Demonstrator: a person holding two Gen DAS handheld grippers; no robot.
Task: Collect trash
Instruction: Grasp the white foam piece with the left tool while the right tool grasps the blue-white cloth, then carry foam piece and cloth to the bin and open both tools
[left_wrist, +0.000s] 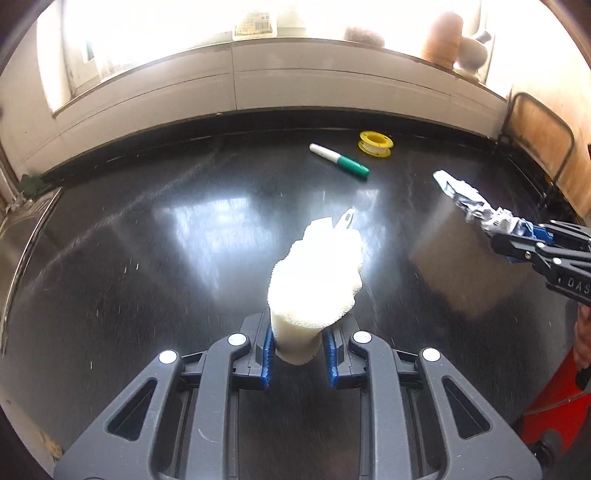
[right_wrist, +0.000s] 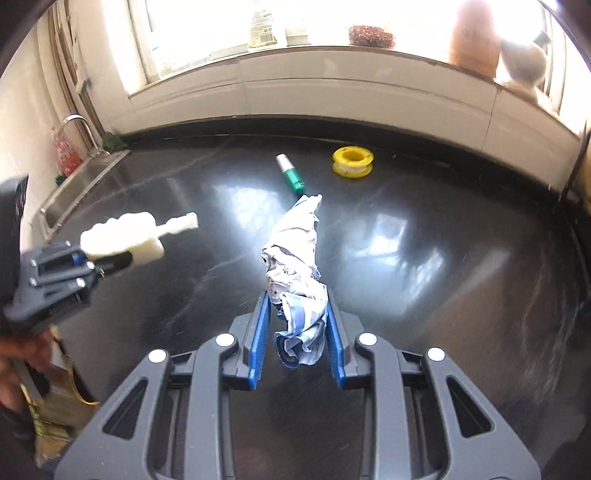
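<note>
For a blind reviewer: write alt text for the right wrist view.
The right gripper clamps a crumpled paper wad above a glossy black counter. At left, the left gripper holds white foam; a green marker and yellow spool lie beyond.
</note>
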